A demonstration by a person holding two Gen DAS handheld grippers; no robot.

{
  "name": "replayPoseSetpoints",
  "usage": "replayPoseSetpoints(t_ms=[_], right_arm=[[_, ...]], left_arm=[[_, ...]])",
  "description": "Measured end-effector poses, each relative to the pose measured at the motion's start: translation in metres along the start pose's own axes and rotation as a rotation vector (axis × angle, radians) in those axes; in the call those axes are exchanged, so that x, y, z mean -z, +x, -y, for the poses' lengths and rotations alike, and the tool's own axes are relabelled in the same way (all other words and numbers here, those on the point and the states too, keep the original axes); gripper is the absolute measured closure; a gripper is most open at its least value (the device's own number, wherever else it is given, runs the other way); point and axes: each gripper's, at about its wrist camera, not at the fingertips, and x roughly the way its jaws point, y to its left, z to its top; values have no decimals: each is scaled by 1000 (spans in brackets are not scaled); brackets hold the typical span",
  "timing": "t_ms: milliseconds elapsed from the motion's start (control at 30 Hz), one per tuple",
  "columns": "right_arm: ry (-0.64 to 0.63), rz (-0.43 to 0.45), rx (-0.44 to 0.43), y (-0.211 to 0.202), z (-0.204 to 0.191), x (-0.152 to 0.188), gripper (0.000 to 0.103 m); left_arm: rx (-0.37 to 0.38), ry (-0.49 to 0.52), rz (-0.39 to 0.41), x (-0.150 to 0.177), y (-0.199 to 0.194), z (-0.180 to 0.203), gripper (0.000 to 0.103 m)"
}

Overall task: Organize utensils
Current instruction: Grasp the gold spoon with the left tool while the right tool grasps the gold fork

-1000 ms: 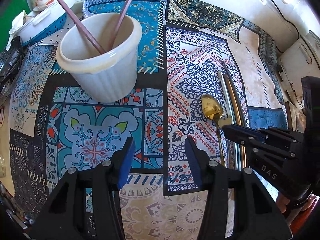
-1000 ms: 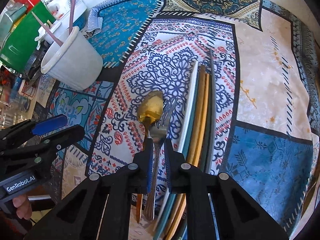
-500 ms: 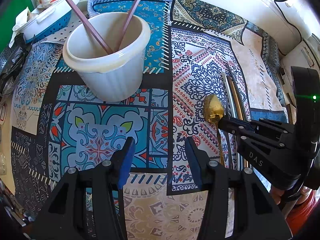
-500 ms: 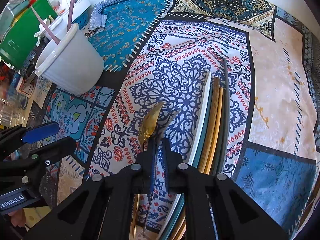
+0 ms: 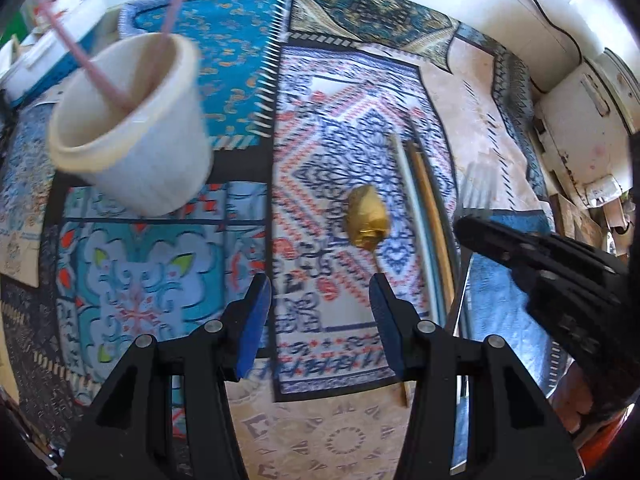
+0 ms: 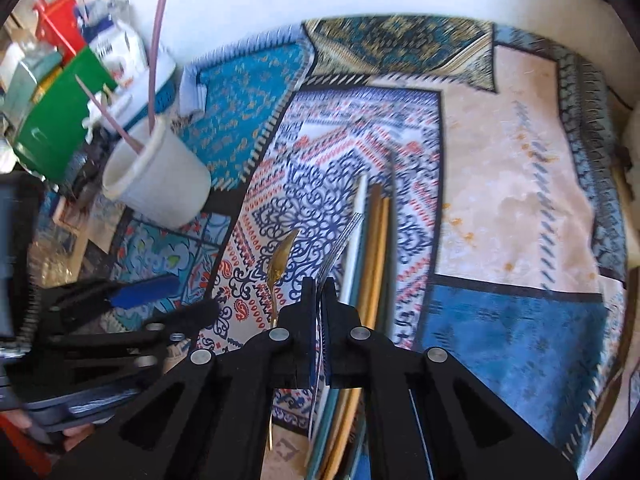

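I have the right gripper clamped on the silver fork: the handle is pinched edge-on between the pads, the tines stick out ahead and up off the patterned cloth. The jaws are as narrow as they go, with only the fork's handle between them. In the left wrist view the fork shows as a blurred set of tines above the right gripper's black fingers.

The left gripper sits at mid width and holds nothing; its blue pads hang over the cloth, near the gold spoon but not touching it.

The gold spoon lies on the cloth, bowl toward the far wall, just left of the row of chopsticks (white, teal, wooden and dark sticks lying side by side). The white cup stands well apart to the far left with two pink chopsticks leaning in it.

Labels: the left gripper's side carries lettering in the right wrist view, too blurred to read here. Past the cup there is a green box, a red one and a white carton with blue print, which I cannot read. No other writing is legible.
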Motion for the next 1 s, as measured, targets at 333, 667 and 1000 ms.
replayPoseSetpoints(t_ms=[333, 667, 1000], right_arm=[[31, 114, -9, -47, 6, 4, 101], [24, 165, 3, -66, 8, 4, 101], [33, 186, 7, -73, 7, 1, 101]], left_arm=[[-9, 15, -58, -10, 33, 26, 76], [-61, 48, -16, -15, 42, 38, 88], [-29, 29, 20, -15, 22, 24, 103]])
